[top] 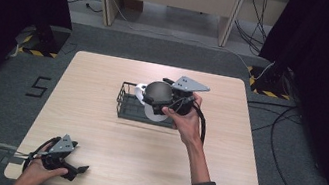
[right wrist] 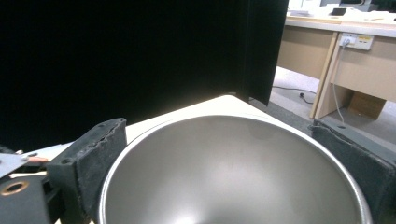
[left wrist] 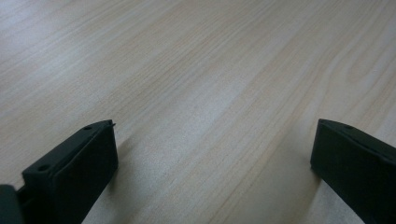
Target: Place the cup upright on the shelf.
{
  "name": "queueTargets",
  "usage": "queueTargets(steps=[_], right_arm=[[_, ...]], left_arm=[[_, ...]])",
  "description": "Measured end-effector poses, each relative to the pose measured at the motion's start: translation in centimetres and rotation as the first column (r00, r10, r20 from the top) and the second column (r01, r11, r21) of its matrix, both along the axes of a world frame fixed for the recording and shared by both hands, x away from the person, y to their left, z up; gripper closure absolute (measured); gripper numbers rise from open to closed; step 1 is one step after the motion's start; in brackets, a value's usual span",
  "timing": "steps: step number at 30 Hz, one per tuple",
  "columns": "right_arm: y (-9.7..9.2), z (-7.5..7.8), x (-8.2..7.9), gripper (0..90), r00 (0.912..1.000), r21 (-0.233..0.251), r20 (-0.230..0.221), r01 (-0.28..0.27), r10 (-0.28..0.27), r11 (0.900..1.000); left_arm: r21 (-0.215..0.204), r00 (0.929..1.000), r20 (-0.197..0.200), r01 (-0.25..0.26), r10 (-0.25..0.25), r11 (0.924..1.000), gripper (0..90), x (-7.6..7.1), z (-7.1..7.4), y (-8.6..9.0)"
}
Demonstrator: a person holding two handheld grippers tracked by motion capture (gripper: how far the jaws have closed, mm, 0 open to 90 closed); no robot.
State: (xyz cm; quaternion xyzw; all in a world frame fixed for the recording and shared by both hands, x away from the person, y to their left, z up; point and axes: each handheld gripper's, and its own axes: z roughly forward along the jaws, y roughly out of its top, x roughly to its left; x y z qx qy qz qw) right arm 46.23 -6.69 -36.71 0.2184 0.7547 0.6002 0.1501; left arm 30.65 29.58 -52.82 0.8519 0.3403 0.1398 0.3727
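My right gripper holds a grey metal bowl tilted on its side just above a black wire rack in the middle of the table. In the right gripper view the bowl sits between the two jaws, which press on opposite sides of its rim, so the right gripper is shut on it. A white dish stands in the rack, with another white piece just under the bowl. My left gripper rests open at the table's near left corner. Nothing but bare wood lies between its jaws in the left gripper view.
The light wooden table stands on grey carpet. Black curtains hang at both sides. Desks and cables run along the far wall. A dark panel and a desk with a socket show behind the bowl.
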Motion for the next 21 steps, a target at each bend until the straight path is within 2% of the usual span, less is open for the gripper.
queueTargets(steps=[10,21], right_arm=[[0.1,0.4,1.9,6.5,0.9999,-0.017,0.000,0.016,-0.016,0.9997],[0.5,-0.6,4.5,6.5,0.9993,-0.040,-0.009,0.037,-0.037,0.9985]], left_arm=[[-0.001,1.0000,-0.002,0.000,0.000,1.0000,0.0,0.0,0.0,0.0],[-0.001,1.0000,0.002,0.000,0.000,1.0000,0.1,0.0,0.0,0.0]])
